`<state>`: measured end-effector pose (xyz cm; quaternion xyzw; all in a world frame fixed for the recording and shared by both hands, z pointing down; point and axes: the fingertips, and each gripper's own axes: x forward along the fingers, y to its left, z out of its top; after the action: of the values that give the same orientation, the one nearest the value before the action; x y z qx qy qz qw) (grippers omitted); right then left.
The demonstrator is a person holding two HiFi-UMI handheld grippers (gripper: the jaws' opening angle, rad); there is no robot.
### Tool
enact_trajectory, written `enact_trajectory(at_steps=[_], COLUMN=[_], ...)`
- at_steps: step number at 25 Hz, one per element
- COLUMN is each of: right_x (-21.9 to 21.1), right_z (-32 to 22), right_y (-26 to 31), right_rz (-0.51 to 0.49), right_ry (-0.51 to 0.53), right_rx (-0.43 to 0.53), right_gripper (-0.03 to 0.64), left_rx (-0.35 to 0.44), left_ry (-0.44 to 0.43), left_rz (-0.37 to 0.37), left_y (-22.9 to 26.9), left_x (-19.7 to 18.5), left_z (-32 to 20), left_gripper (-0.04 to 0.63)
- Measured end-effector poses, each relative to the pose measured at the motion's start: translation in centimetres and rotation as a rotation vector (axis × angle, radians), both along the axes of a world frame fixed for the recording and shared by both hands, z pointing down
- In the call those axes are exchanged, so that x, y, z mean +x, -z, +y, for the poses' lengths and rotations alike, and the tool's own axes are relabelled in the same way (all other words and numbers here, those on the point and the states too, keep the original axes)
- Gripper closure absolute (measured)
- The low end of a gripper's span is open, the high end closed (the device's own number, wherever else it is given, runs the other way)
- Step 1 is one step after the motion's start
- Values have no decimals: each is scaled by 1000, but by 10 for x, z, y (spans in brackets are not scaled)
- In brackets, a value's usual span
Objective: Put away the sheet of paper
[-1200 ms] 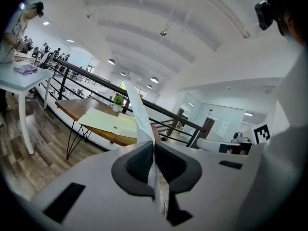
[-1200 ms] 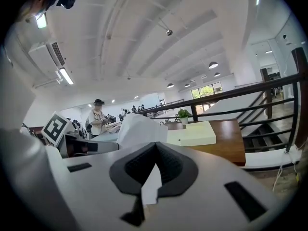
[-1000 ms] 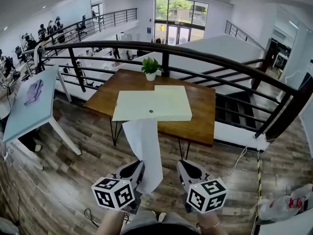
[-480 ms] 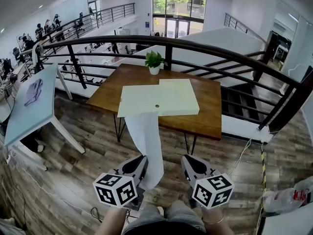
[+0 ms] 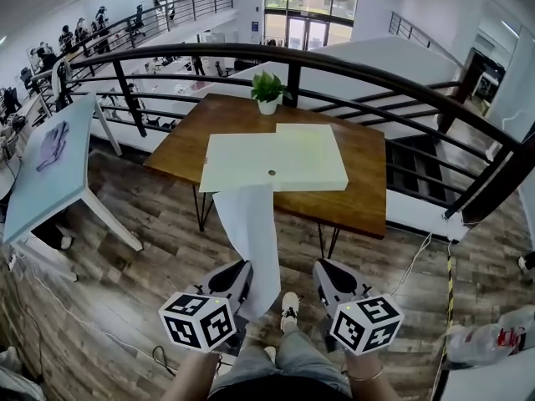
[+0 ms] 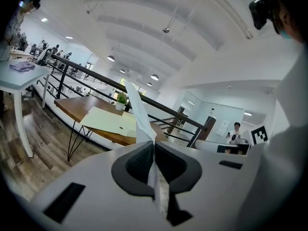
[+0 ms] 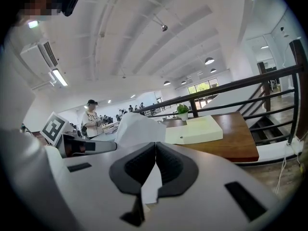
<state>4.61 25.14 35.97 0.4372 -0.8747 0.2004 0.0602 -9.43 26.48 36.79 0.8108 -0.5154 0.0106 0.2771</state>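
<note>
Brown wooden table (image 5: 365, 178), pale flat board (image 5: 276, 161) lying on it, potted plant (image 5: 267, 88) at far edge

The right gripper (image 7: 155, 147) has its jaws pinched on the sheet of paper (image 7: 135, 128) (white, bulging up-left), with the wooden desk (image 7: 238, 134) beyond.

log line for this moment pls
left tongs: shut on paper | right tongs: shut on paper | paper: upright, rising from both tongs | table: ahead, not reached
</note>
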Motion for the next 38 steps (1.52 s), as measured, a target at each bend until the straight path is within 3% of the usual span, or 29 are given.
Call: enact_trajectory(at_steps=[10, 24, 38], right_x=[8, 17, 23], right_z=[-90, -220, -269], right_y=[-6, -7, -24], right_rz=[1, 13, -6], right_ry=[11, 102, 135], right_rx=[-10, -15, -90], right_gripper=[589, 589, 589], left_rx=[-3, 27, 10], left_ry=[21, 101, 107], left_rz=[0, 5, 13], left_y=[0, 15, 16], left_x=[1, 8, 17], left_z=[-82, -205, -261], left_gripper=[569, 569, 569])
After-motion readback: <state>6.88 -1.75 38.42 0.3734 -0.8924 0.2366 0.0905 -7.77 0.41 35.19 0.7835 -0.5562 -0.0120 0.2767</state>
